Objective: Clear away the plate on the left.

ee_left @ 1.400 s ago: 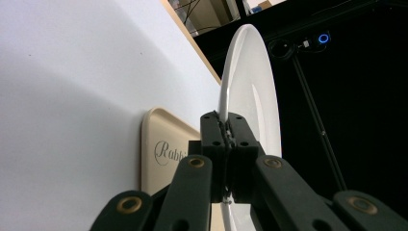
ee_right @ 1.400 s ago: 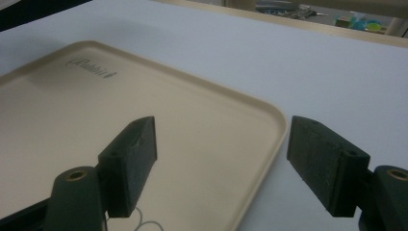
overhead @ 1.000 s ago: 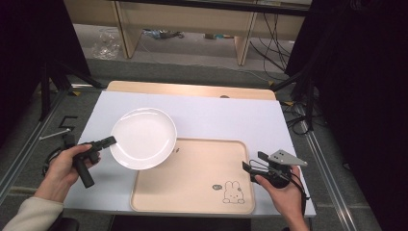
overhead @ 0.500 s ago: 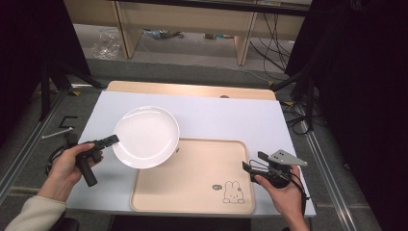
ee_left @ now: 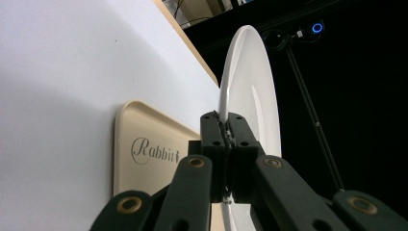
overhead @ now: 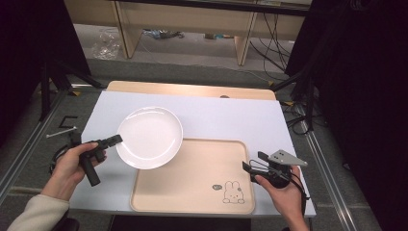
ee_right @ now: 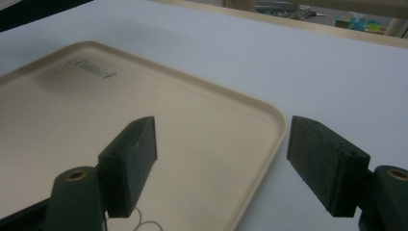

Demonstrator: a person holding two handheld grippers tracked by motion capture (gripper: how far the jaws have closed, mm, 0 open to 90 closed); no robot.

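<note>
1. White plate [overhead: 149,137] is held up off the tabletop [overhead: 231,118], its near edge overlapping the far-left corner of the beige tray [overhead: 192,185].
2. Left gripper [overhead: 113,140]: fingers pinch the plate's rim edge-on, probably so it can be carried without touching its face.
3. Right gripper [overhead: 254,161]: fingers spread, holding nothing, straddling the tray's right rim, likely ready to steady it.
</note>
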